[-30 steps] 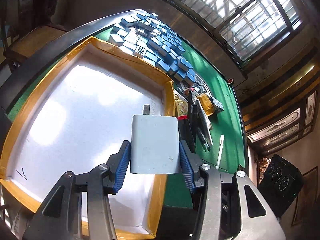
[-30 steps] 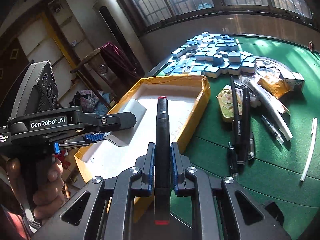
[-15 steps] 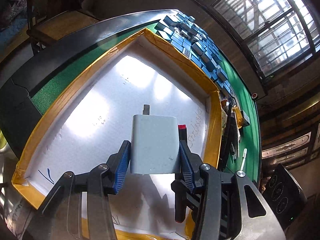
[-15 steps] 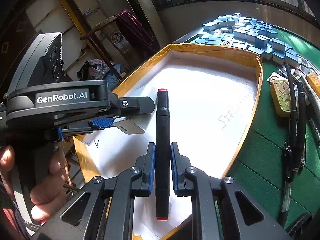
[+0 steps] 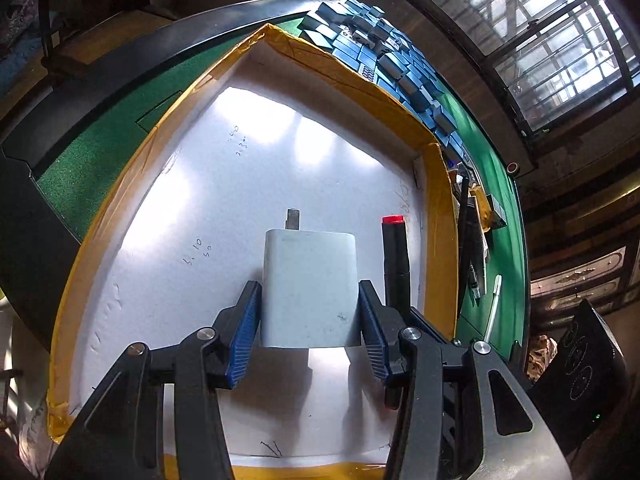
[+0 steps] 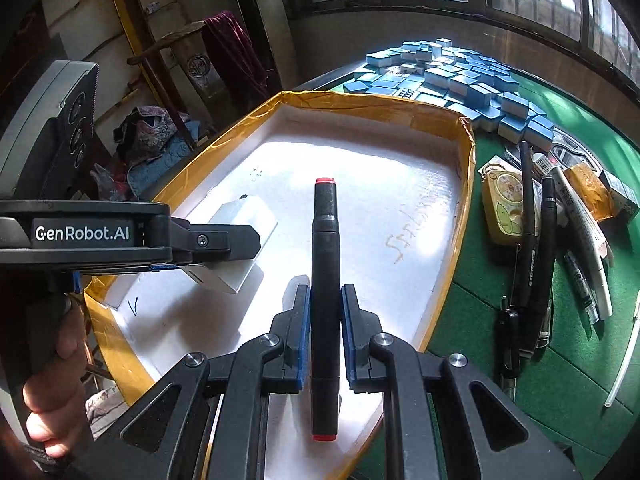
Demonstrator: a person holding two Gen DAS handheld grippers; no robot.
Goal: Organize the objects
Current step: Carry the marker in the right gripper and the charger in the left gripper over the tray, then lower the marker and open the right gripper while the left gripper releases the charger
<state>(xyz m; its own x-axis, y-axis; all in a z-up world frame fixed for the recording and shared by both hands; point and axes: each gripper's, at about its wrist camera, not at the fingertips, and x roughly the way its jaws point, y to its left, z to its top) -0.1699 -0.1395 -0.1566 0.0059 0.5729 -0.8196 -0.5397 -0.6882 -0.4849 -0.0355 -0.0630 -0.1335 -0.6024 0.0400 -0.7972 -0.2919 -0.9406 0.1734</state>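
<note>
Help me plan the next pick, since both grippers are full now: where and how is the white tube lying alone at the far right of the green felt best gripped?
Grip the white tube at mid-length, coming straight down from above with the jaws across its width. It is thin, long and flat on the green felt, and clear of the pens, so both sides look free.

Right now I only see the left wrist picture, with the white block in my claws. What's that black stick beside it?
Observer: A black marker with red ends, clamped in the right gripper over the box.
Operator: Is anything else waiting on the green table?
Observer: Yes, a yellow case lies beside the box, next to black pens.
Operator: Who holds my left claw?
Observer: A hand grips its handle, below the left gripper holding the charger.
</note>
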